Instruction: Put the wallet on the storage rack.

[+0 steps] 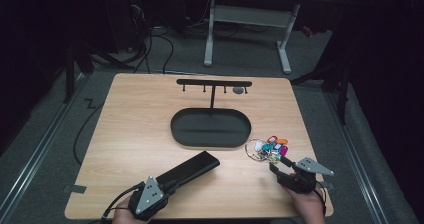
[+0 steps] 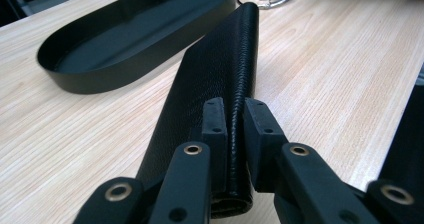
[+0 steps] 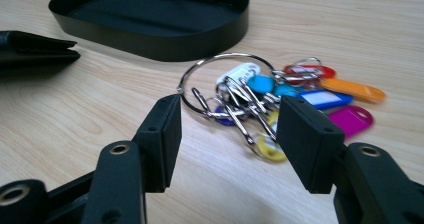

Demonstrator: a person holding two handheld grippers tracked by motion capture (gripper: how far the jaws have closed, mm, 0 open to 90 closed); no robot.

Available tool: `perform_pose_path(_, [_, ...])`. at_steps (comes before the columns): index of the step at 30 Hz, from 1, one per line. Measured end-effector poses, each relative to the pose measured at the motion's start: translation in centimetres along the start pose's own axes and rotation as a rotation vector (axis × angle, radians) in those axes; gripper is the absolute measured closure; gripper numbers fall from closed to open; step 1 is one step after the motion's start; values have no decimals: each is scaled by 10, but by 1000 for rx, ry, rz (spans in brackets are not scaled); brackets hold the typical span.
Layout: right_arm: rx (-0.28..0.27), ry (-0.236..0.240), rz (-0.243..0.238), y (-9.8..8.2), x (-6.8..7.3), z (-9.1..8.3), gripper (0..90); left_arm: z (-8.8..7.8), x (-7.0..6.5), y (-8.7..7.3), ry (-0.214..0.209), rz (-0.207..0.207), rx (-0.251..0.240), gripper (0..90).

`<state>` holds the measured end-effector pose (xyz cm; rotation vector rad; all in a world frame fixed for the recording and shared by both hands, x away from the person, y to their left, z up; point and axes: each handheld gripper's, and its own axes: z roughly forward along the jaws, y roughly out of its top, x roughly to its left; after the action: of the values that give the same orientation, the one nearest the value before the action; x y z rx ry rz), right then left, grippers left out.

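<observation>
Wood-grain table [image 1: 130, 134] | pebbled leather wallet [image 2: 220, 69] | oval metal tray [image 1: 210, 140]

black pebbled wallet [image 2: 220, 69] beside the black oval tray [image 1: 210, 140]; orange, blue, magenta, yellow key tags [image 3: 300, 99] opposite.

The high view looks forward and down over the whole table [image 1: 125, 134], while both gripper views sit low near its front edge, sharing the black oval tray [image 2: 70, 79].

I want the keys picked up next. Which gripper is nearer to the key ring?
Right. The right gripper has its open jaws just short of the key ring; the left gripper is across the table, shut on the black wallet.
</observation>
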<state>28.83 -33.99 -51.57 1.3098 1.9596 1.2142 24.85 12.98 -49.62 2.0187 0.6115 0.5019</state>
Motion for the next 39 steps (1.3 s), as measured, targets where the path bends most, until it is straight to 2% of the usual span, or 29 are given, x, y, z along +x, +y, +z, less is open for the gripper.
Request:
perform_pose_path(4, [5,22,-18,4,4,9,442,-7,1,-2,7,-23,-10,812])
perform_pose_path(5, [5,28,-20,5,5,12,441,-9,1,-2,3,-39,-17,814])
perform_pose_path(9, [6,35,-22,7,6,15,441,-12,2,-1,-3,-66,-34,815])
perform_pose_path(10, [6,35,-22,7,6,15,441,-10,-1,-1,-8,-121,-71,816])
perform_pose_path(12, [6,34,-22,6,6,14,442,-10,-2,0,-12,-135,-77,816])
perform_pose_path(17, [5,23,-14,5,4,10,442,-9,-3,2,-26,-140,-81,816])
perform_pose_path(18, [4,17,-12,3,2,7,442,-9,-2,3,-37,-145,-75,816])
perform_pose_path(20, [5,8,-10,1,1,3,443,-8,2,5,-35,-119,-69,816])
perform_pose_path(27, [6,-18,9,-6,-4,-9,445,-5,13,9,-36,-118,-81,816])
perform_pose_path(32, [2,-40,22,-11,-8,-18,445,-5,29,7,-31,-175,-106,816])
perform_pose_path(39, [5,-49,26,-13,-10,-22,445,-7,41,4,-23,-211,-129,813])
